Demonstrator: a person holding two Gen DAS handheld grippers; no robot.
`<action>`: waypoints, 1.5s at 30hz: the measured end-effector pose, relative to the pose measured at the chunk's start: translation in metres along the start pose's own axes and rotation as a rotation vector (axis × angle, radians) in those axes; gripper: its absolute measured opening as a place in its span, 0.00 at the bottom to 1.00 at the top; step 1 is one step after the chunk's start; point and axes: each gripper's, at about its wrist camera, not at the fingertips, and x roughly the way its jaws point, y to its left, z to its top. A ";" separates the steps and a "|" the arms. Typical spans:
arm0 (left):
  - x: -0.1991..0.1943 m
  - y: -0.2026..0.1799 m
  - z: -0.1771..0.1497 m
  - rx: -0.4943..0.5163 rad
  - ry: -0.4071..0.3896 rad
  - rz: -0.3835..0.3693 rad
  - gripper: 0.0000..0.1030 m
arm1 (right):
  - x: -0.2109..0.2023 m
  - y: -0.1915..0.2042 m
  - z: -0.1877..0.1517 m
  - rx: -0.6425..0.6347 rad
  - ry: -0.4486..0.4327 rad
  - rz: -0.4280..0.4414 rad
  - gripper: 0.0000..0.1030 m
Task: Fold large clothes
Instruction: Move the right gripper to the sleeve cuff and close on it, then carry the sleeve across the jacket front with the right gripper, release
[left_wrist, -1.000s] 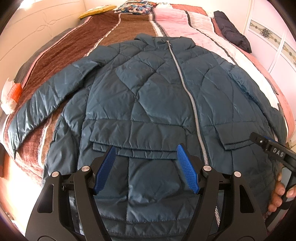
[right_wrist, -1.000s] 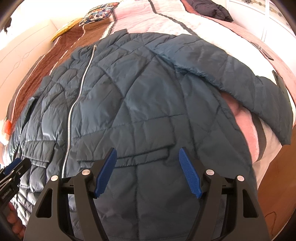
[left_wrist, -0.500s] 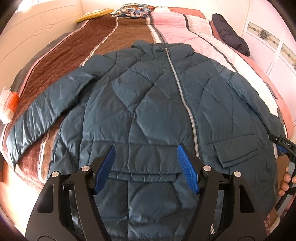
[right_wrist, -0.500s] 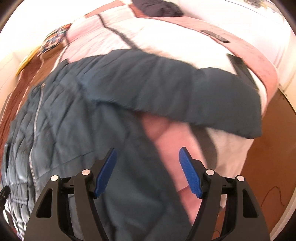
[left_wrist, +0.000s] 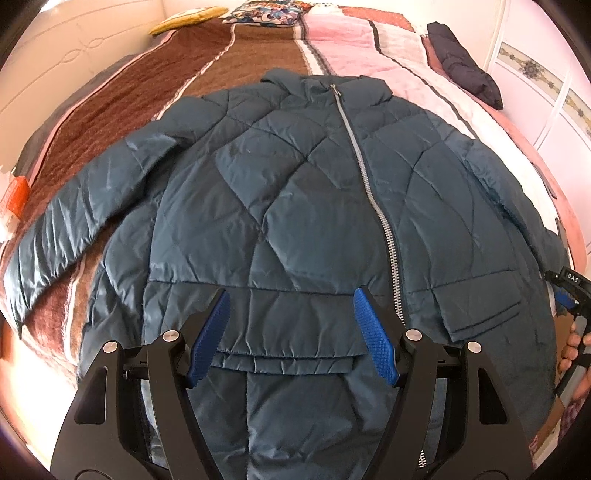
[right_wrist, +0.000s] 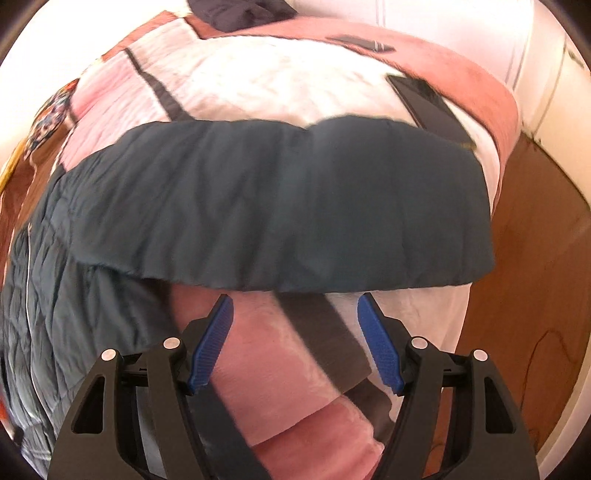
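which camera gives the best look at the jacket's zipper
The left wrist view: the zipper runs in full down the jacket front, sharp and unobstructed. The right wrist view catches only a thin blurred sliver of it at the left edge.

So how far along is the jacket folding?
Barely started. The teal jacket lies flat and zipped on the bed, sleeves spread. Neither gripper holds anything: the right gripper hangs open by the right sleeve, the left gripper above the hem. Every fold remains.

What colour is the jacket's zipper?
Silver-grey zipper on the dark teal jacket; clearest in the left wrist view.
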 end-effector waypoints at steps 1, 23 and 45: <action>0.001 0.001 -0.001 -0.002 0.003 -0.001 0.66 | 0.004 -0.004 0.002 0.021 0.014 0.009 0.67; 0.005 0.011 -0.007 -0.027 0.016 -0.024 0.66 | 0.017 -0.084 0.003 0.579 0.055 0.397 0.66; -0.003 0.038 -0.014 -0.081 -0.020 -0.054 0.66 | -0.036 -0.033 0.047 0.230 -0.231 0.055 0.08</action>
